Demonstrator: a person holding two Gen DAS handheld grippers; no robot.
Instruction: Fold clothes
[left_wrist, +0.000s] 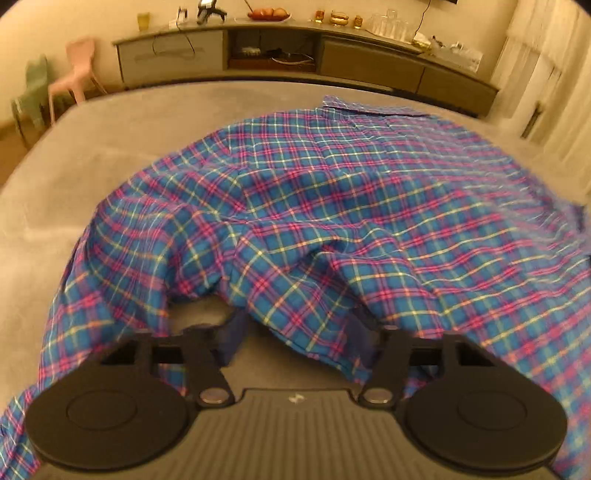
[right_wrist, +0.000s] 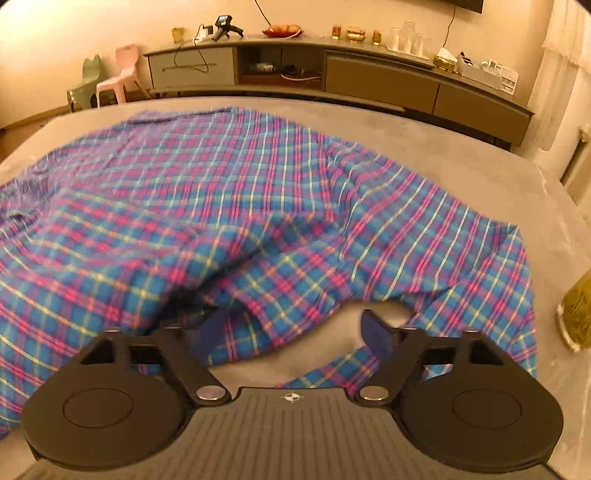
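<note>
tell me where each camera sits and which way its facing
Left wrist: on the left gripper, angled down over the near hem of the plaid shirt on the grey surface; only its own blue fingers show.
Right wrist: on the right gripper, angled down at the same hem; only its own fingers show.
Shared: the shirt, the surface, the long cabinet, the pink chair.

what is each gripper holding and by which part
Cannot be told: the blue and pink plaid cotton shirt drapes over the fingers of both grippers near its closest edge, hiding any pinch.
</note>
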